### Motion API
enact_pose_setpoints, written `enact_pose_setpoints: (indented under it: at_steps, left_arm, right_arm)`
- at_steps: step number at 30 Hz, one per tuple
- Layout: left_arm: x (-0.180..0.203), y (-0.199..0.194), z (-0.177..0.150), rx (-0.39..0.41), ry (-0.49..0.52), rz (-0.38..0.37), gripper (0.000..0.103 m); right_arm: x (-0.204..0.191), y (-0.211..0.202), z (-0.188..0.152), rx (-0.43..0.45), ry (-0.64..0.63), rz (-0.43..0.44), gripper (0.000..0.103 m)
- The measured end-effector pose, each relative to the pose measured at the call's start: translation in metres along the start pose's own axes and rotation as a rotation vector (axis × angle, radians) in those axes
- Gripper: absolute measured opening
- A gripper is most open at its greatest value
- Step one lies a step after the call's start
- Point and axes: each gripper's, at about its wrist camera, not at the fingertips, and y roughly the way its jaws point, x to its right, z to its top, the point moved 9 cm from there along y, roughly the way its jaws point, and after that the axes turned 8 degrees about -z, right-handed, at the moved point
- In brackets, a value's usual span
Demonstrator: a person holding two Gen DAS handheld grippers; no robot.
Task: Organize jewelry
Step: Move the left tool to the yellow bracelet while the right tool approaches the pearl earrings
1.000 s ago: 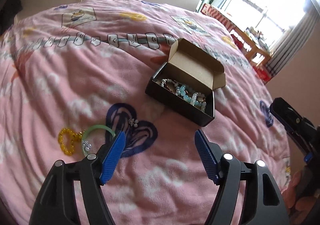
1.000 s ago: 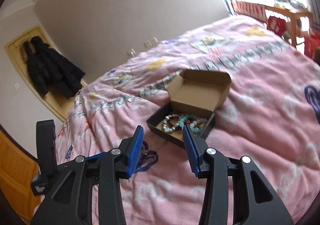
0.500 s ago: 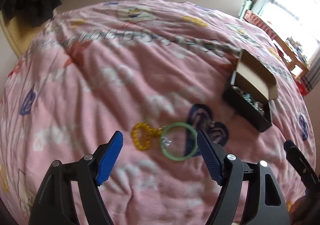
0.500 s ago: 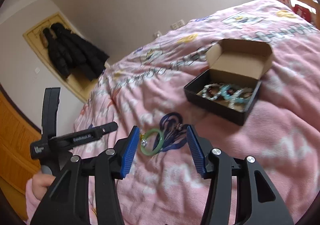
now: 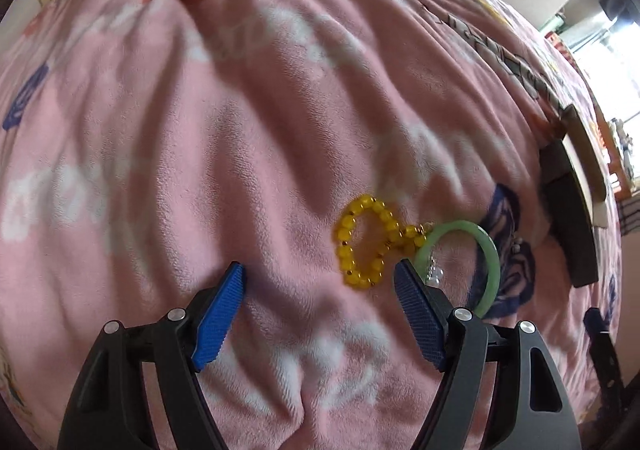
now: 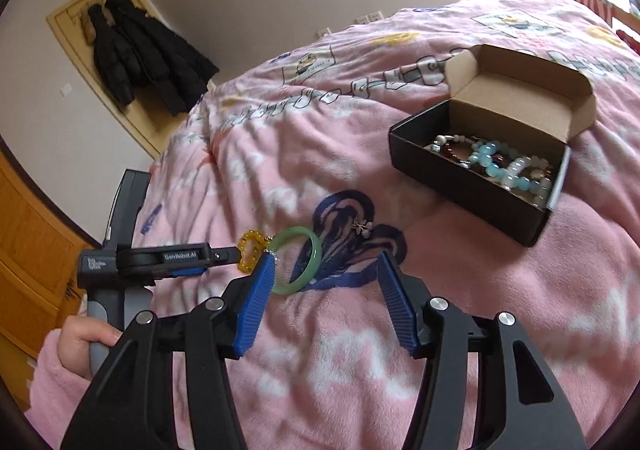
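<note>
A yellow bead bracelet [image 5: 343, 246] [image 6: 250, 238] and a green bangle [image 5: 494, 262] [image 6: 316, 255] lie touching on the pink blanket [image 5: 200, 130]. My left gripper [image 5: 320, 270] [image 6: 234, 254] hangs open close above the blanket, and the yellow bracelet lies just beyond its right finger. My right gripper [image 6: 326, 262] hovers over the bangle with its jaws opening and nothing gripped. A small silver charm [image 6: 362, 226] rests on a blue heart print. The open black box [image 6: 460, 186] [image 5: 568, 226] holds several bead bracelets [image 6: 496, 162].
A person's hand [image 6: 80, 338] in a pink sleeve holds the left gripper's handle. Dark coats [image 6: 140, 50] hang on the wall behind the bed. The box's cardboard lid [image 6: 520, 86] stands up at the back. Soft blanket folds surround the jewelry.
The left gripper swung left and down toward the yellow bracelet, and the box slid to the right edge of its view. The right gripper sank toward the bangle and its jaws widened.
</note>
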Motion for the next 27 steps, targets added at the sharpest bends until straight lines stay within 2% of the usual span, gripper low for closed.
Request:
enact_pose_setpoints:
  at_steps: [5, 12, 14, 18, 20, 23, 25, 27]
  left_arm:
    - [-0.007, 0.001, 0.01, 0.027, -0.021, -0.012, 0.076]
    - [-0.008, 0.016, 0.015, 0.019, 0.021, 0.037, 0.076]
    - [-0.008, 0.02, 0.017, 0.019, 0.017, 0.038, 0.076]
    - [-0.006, 0.028, 0.017, 0.012, 0.06, 0.089, 0.076]
    - [-0.007, 0.029, 0.017, 0.013, 0.067, 0.112, 0.07]
    - [-0.007, 0.026, 0.02, 0.03, 0.054, 0.106, 0.058]
    - [-0.008, 0.022, 0.019, 0.037, 0.052, 0.105, 0.046]
    - [-0.008, 0.018, 0.018, 0.047, 0.066, 0.119, 0.04]
  right_arm:
    - [-0.005, 0.03, 0.004, -0.031, -0.069, -0.056, 0.05]
    - [0.007, 0.078, 0.002, -0.101, -0.066, -0.129, 0.043]
    - [0.011, 0.087, 0.002, -0.116, -0.059, -0.132, 0.04]
    - [0.012, 0.1, 0.005, -0.126, -0.066, -0.139, 0.038]
    - [0.011, 0.105, 0.006, -0.129, -0.076, -0.147, 0.037]
    - [0.012, 0.109, 0.006, -0.125, -0.079, -0.15, 0.03]
    - [0.012, 0.11, 0.006, -0.121, -0.082, -0.147, 0.024]
    - [0.01, 0.111, 0.006, -0.123, -0.086, -0.139, 0.019]
